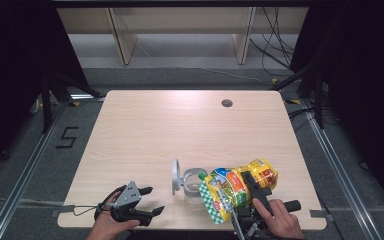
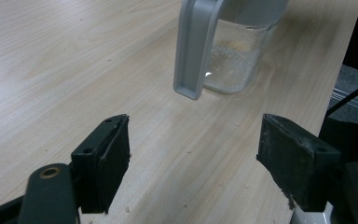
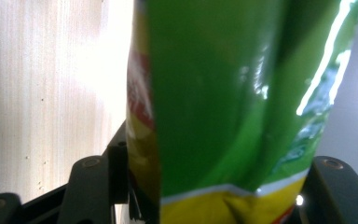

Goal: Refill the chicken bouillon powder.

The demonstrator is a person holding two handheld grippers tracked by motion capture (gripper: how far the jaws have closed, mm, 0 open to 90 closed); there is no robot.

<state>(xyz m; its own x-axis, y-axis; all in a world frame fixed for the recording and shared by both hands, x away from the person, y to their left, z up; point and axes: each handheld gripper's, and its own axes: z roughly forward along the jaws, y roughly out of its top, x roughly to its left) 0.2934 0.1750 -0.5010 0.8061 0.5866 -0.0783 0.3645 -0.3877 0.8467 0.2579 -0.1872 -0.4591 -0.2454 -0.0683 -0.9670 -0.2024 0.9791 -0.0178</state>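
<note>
A yellow and green snack pouch [image 1: 235, 187] is tilted over a clear jug [image 1: 192, 182] near the table's front edge, its checked end toward the jug's mouth. My right gripper [image 1: 247, 181] is shut on the pouch; in the right gripper view the pouch [image 3: 223, 93] sits between both jaws of the gripper [image 3: 214, 186]. The jug [image 2: 235, 60] has a grey handle [image 2: 196, 51] and a thin layer of pale crumbs at its bottom. My left gripper [image 1: 152, 200] stands open and holds nothing at the front left, its jaws [image 2: 193, 154] pointing at the handle from a short way off.
The light wooden table [image 1: 180, 125] has a cable hole [image 1: 226, 103] at the back right. Small crumbs lie on the wood near the left gripper. Dark floor with a taped number [image 1: 67, 136] lies to the left, and wooden shelving stands behind the table.
</note>
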